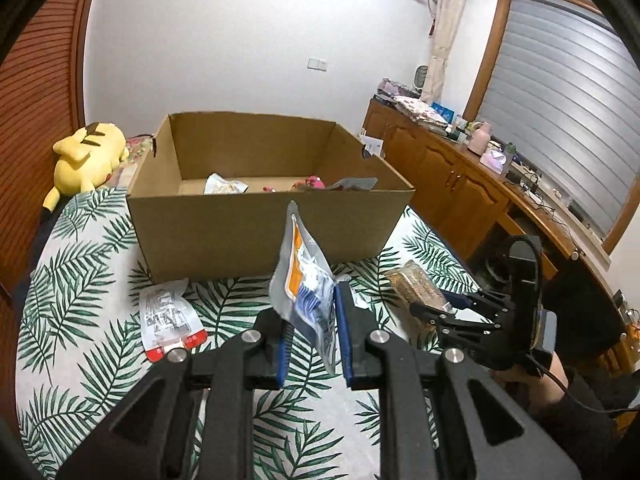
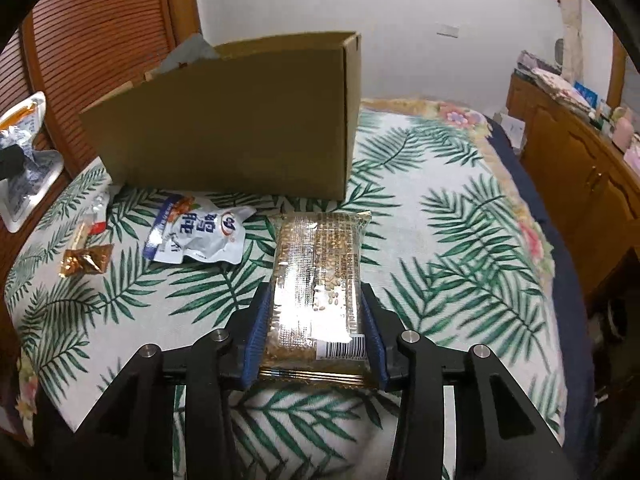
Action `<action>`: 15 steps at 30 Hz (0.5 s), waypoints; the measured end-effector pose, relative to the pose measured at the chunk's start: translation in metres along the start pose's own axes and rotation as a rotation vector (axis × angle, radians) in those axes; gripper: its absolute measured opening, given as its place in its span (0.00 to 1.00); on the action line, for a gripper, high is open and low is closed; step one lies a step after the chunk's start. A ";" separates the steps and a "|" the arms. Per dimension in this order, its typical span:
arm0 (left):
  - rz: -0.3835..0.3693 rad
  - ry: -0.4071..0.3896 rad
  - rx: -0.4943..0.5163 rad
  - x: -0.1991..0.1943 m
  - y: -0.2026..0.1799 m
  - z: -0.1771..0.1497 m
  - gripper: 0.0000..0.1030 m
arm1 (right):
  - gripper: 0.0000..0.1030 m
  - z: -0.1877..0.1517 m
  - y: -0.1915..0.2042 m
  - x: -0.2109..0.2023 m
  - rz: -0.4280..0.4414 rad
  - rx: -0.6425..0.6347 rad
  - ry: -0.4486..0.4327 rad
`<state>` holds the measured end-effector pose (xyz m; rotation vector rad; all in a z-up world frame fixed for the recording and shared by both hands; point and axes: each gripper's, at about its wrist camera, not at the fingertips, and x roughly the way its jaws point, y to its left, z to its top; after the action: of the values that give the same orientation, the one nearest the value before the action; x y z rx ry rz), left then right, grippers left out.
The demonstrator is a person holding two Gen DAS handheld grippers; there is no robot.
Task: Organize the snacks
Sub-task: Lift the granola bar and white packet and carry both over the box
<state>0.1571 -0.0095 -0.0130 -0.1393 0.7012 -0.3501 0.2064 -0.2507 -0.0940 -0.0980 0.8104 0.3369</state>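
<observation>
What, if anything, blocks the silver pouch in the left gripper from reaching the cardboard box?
Nothing loose lies between them. The silver pouch, pinched in the left gripper, is off the bedspread, and only the near wall of the open cardboard box stands ahead; the pouch must clear its rim.

Two wrist fisheye views look down along gripper fingers, close over a bed (image 1: 100, 320); both face the same box (image 1: 256, 220) (image 2: 240, 132).

Plain brown cardboard box (image 1: 256, 232), white bedspread (image 2: 440, 240) patterned with green palm fronds, floral along its far edge, silver pouch (image 1: 304, 280) with orange and blue print, golden-brown clear-wrapped snack pack (image 2: 320, 292), yellow plush toy (image 1: 88, 156), blue gripper pads (image 2: 256, 340).
</observation>
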 end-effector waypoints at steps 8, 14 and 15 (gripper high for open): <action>0.011 -0.025 0.040 -0.011 -0.006 0.013 0.16 | 0.41 0.011 0.009 -0.040 -0.018 -0.019 -0.057; 0.024 -0.046 0.064 -0.015 -0.003 0.026 0.16 | 0.41 0.032 0.023 -0.068 -0.007 -0.043 -0.119; 0.025 -0.049 0.066 -0.015 -0.004 0.028 0.16 | 0.41 0.035 0.025 -0.072 -0.005 -0.048 -0.128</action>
<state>0.1637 -0.0072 0.0182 -0.0764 0.6419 -0.3448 0.1767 -0.2382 -0.0169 -0.1218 0.6760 0.3541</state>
